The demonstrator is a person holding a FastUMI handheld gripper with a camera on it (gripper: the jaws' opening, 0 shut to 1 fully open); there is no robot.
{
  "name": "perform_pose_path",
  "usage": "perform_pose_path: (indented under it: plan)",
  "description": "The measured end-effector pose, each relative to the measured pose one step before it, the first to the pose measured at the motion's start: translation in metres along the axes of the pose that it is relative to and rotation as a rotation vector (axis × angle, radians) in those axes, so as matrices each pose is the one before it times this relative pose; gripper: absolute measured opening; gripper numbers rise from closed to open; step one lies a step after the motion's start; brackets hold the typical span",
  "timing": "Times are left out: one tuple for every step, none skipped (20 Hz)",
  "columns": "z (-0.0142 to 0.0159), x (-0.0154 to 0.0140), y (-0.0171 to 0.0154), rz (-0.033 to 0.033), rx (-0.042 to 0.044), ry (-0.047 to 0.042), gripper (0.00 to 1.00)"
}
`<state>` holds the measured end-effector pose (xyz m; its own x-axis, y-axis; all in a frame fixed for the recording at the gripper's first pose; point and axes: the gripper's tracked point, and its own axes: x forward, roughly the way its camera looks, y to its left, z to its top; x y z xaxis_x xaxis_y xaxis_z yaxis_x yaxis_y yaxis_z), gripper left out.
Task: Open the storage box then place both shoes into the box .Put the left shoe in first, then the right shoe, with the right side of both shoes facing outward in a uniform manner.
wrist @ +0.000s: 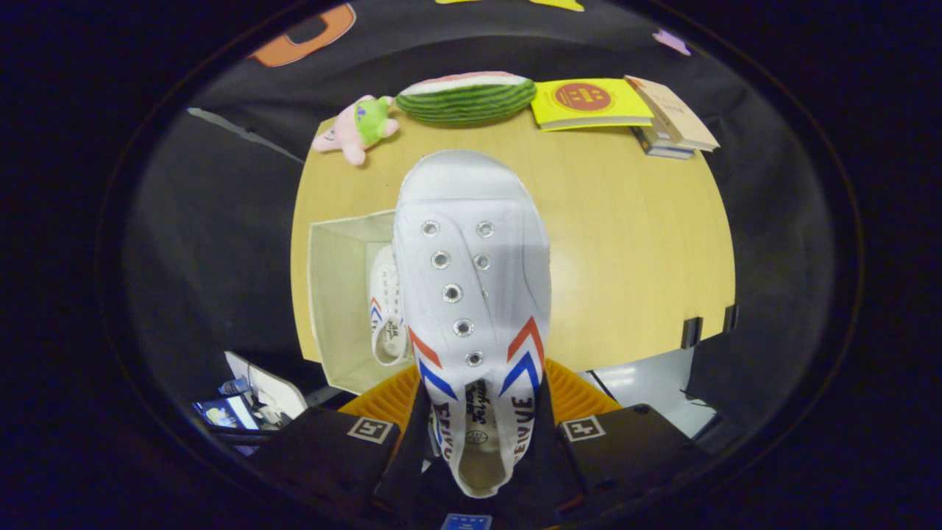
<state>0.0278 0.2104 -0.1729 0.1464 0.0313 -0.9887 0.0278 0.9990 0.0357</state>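
Between the two fingers of the gripper (475, 434), a white shoe (471, 294) was clamped at its heel end, one finger pressing on each side of the opening. The shoe pointed away from the fingers, toe toward the far side of the table (633, 250), and it hung above the tabletop with its top facing the camera. Metal eyelets ran down its front with no laces in them, and red and blue chevron stripes marked both sides near the fingers.

Just beside the held shoe, on its left, stood the open storage box (335, 294), pale and square-sided, at the near edge of the table. A second white shoe (386, 313) lay inside the box, partly hidden behind the held one, with the same red and blue stripes showing on its side.

Beyond the shoe's toe, along the far edge of the table, lay a pink and green plush toy (357, 126), a watermelon-shaped cushion (466, 97), a yellow book (589, 103), and a small stack of books (673, 118) just to the right of it.
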Motion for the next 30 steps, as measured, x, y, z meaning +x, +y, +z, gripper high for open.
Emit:
perform_pose_path:
  plan:
    - [0.00101,0.00407,0.01554,-0.00306,-0.00142,0.00438,0.69]
    - [-0.00229,0.00724,0.01429,0.00194,0.00269,0.01017,0.69]
    - [-0.00418,0.00777,0.01247,0.00472,0.00982,0.01412,0.69]
    - [-0.00374,0.00909,0.01080,0.00571,0.01498,0.01732,0.69]
    - [-0.00462,0.00970,0.00763,-0.00015,0.01294,0.01488,0.69]
    - [-0.00113,0.00926,0.00390,-0.00392,0.01636,0.00693,0.69]
    - [-0.00008,0.00883,0.00178,-0.00573,0.00829,0.00275,0.69]
    - [0.00398,0.01114,0.00344,-0.00735,0.00290,-0.00812,0.69]
    - [0.00331,0.01001,0.00185,-0.01146,-0.00309,-0.00646,0.69]
    - [0.00083,0.00796,0.00243,-0.00594,-0.00184,-0.00326,0.69]
    - [-0.00119,0.00760,0.00325,0.00206,0.00149,0.00545,0.69]
    - [-0.00233,0.00803,0.00209,0.00132,0.00365,0.00828,0.69]
    - [-0.00316,0.00653,-0.00021,-0.00628,-0.00072,0.01061,0.69]
    - [-0.00309,0.00577,-0.00140,-0.01204,-0.00565,0.01001,0.69]
    - [-0.00330,0.00678,-0.00197,-0.01415,-0.00769,0.00879,0.69]
    - [-0.00155,0.00596,-0.00094,-0.01226,-0.00086,0.00155,0.70]
    - [0.00015,0.00628,-0.00097,-0.00970,0.00010,-0.00252,0.70]
    - [0.00204,0.00416,-0.00036,-0.00345,0.00113,-0.00803,0.70]
    - [0.00294,0.00524,-0.00019,0.00039,-0.00195,-0.01315,0.71]
    - [0.00350,0.00346,-0.00031,-0.00424,-0.00739,-0.01120,0.72]
    - [0.00266,0.00186,-0.00114,-0.00401,0.00081,-0.01321,0.74]
    - [0.00112,0.00166,-0.00066,-0.00348,0.00287,-0.00859,0.76]
    - [-0.00013,-0.00016,0.00005,0.00243,0.00586,-0.00550,0.79]
    - [0.00156,-0.00184,0.00082,-0.00406,-0.00358,-0.00960,0.82]
    - [0.00219,-0.00229,0.00012,-0.00014,-0.00766,-0.01874,0.83]
    - [0.00137,-0.00442,0.00136,-0.00514,-0.01412,-0.01250,0.84]
    - [0.00239,-0.00433,0.00094,0.00585,-0.00871,-0.01390,0.86]
    - [-0.00045,-0.00310,-0.00023,-0.00146,-0.00989,-0.01189,0.88]
    - [0.00195,-0.00703,-0.00005,0.00221,-0.01590,-0.01935,0.88]
    - [0.00336,-0.00504,-0.00104,0.00068,-0.01843,-0.02646,0.88]
